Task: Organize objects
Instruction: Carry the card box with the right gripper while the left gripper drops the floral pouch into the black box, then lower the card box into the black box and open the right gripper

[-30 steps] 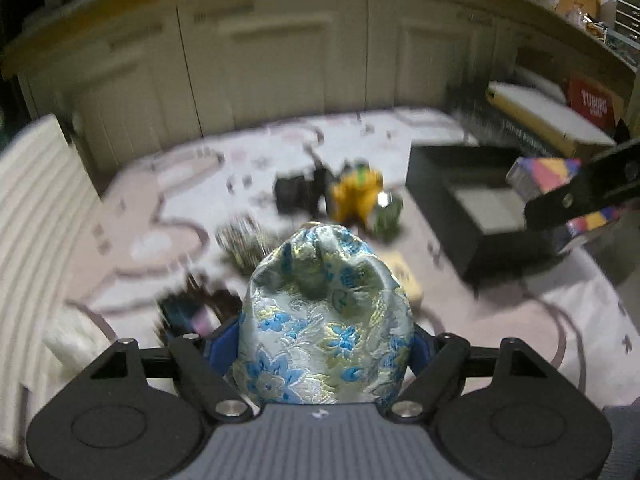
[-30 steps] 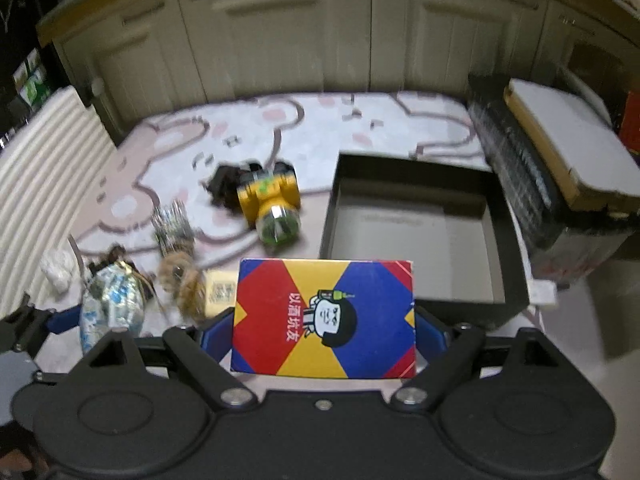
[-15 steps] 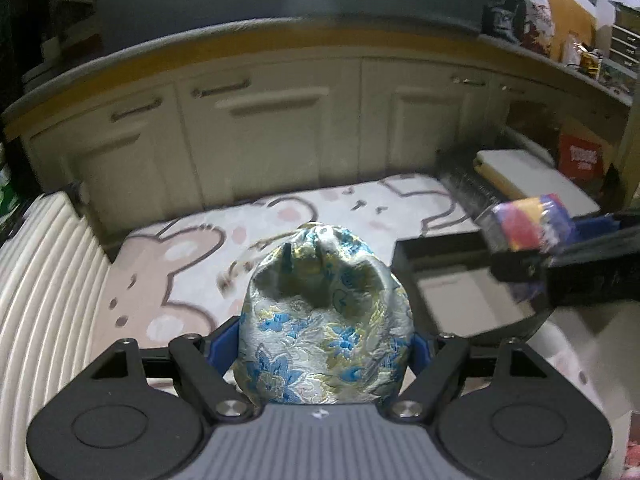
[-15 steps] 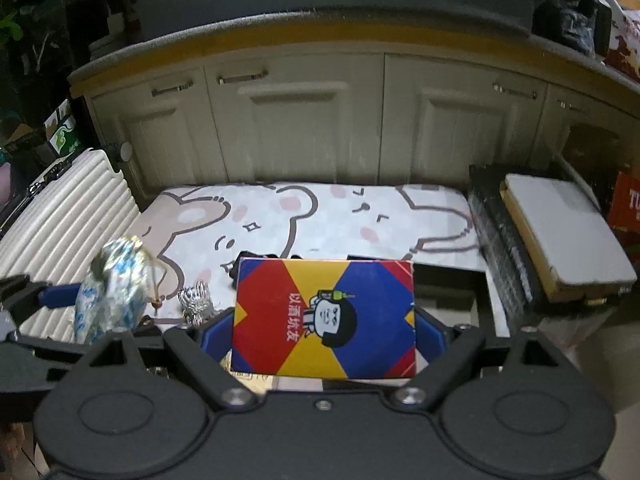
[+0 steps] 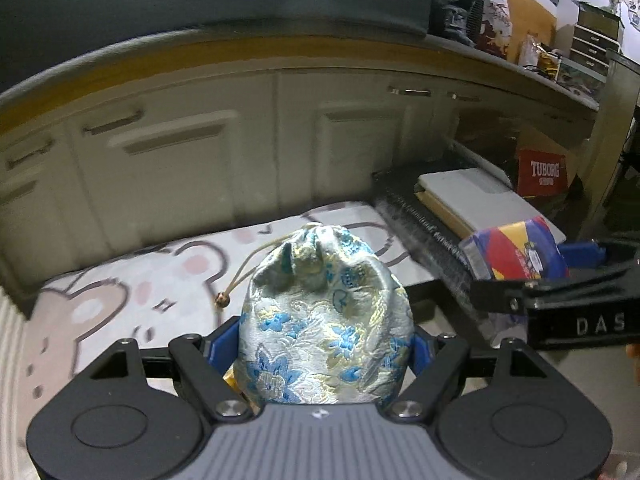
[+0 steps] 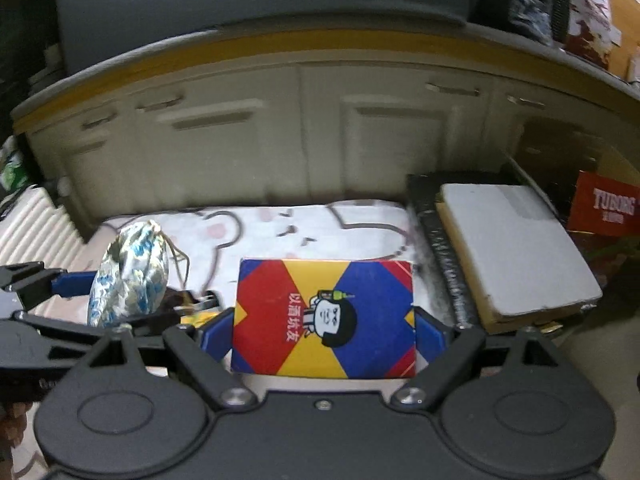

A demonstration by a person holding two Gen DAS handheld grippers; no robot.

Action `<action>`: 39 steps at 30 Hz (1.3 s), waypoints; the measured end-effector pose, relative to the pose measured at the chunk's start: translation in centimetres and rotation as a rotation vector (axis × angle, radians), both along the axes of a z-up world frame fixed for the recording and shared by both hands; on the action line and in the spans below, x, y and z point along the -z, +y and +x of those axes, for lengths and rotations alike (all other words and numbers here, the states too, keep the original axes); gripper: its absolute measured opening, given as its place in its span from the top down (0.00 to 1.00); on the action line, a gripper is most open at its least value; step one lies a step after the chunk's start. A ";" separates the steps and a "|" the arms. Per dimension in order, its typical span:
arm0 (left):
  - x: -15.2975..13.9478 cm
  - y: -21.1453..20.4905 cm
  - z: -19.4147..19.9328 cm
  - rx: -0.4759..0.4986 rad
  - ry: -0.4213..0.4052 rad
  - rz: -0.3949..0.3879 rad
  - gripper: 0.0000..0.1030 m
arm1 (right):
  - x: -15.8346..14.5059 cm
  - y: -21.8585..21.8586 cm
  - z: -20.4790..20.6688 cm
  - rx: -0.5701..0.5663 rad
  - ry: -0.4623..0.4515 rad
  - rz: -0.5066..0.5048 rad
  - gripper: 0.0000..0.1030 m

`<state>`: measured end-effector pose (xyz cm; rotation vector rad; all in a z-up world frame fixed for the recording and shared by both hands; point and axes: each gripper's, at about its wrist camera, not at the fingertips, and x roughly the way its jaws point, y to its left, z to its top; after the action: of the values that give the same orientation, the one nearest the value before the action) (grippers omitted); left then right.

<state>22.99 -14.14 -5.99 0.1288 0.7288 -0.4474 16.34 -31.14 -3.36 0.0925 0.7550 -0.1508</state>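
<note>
The left gripper (image 5: 326,344) holds a brocade drawstring pouch (image 5: 326,320), silver with blue and gold flowers. Its jaws are pinching the pouch from both sides, and the blue pads (image 5: 224,340) press into the cloth. The gathered mouth of the pouch points up, and a thin cord with a small bead (image 5: 220,300) hangs from it on the left side. The pouch is lifted above the rug (image 5: 132,280), which is pale and has a bear pattern in pink and brown.

The right gripper (image 6: 324,332) holds a flat box (image 6: 324,316) with red, yellow and blue diamonds and a cartoon face on it. Its jaws are pinching the box at its two short sides, and the box is also in the air above the rug. The two grippers are side by side: in the right wrist view the pouch is just to the left of the box.

Behind the rug stands a row of cream cabinet doors (image 6: 240,148). To the right of the rug lies a white slab (image 6: 516,248) on a dark base, and beyond it a red carton marked TUBORG (image 6: 608,208).
</note>
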 end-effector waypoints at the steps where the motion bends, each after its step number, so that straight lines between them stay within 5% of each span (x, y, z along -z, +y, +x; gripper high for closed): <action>1: 0.3 -0.5 0.7 0.004 0.001 -0.009 0.22 | 0.5 -0.8 0.3 0.005 0.006 -0.001 0.13; 10: 5.5 -4.4 5.6 0.031 0.149 -0.162 0.22 | 5.2 -5.8 2.2 0.066 0.063 0.027 0.13; 18: 11.9 -6.1 7.3 -0.016 0.296 -0.091 0.22 | 8.6 -6.9 3.0 0.062 0.129 0.053 0.13; 23: 12.5 -6.8 7.4 -0.013 0.234 -0.052 0.20 | 9.6 -6.7 3.4 0.051 0.148 0.070 0.13; 27: 11.4 -7.0 6.2 0.056 0.172 -0.008 0.00 | 9.5 -6.8 3.4 0.060 0.138 0.096 0.13; 31: 9.8 -6.3 4.7 0.056 0.052 0.084 0.00 | 9.4 -6.5 3.3 0.059 0.142 0.103 0.13; 39: 10.1 -3.0 5.9 -0.076 0.087 0.061 0.00 | 11.3 -4.3 4.4 0.012 0.201 0.101 0.13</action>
<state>28.89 -17.15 -16.05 0.1393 0.8308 -0.3599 20.72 -35.41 -14.67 0.1797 0.9628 -0.1349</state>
